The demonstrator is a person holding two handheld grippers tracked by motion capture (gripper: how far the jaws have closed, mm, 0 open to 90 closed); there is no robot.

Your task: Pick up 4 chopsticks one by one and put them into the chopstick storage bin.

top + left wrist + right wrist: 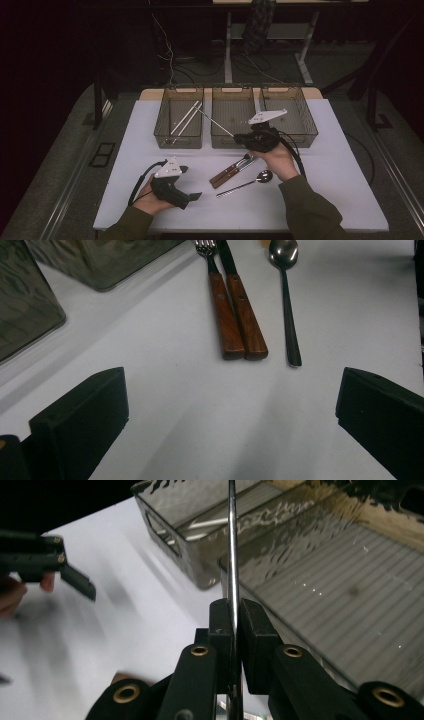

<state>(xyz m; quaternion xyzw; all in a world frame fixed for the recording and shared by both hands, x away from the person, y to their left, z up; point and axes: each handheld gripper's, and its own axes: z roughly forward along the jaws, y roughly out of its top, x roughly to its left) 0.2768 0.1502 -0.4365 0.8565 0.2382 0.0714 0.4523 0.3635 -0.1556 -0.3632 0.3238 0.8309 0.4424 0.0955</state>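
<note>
Three mesh bins (pixel 233 142) along the desk (pixel 150 200) far edge. Right tongs (pixel 233 622) clamped on a metal chopstick (pixel 216 123), held over the left and middle bins. Left tongs (pixel 230 415) apart, idle near the front-left corner. Best lowered flat into the left bin beside its two chopsticks (pixel 184 119). Long axis slanting, free tip toward the far-left corner.

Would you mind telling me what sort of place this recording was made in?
Probably a lab or recording workspace: a white table with three sorting bins, loose cables on the dark floor, and a desk frame behind.
</note>
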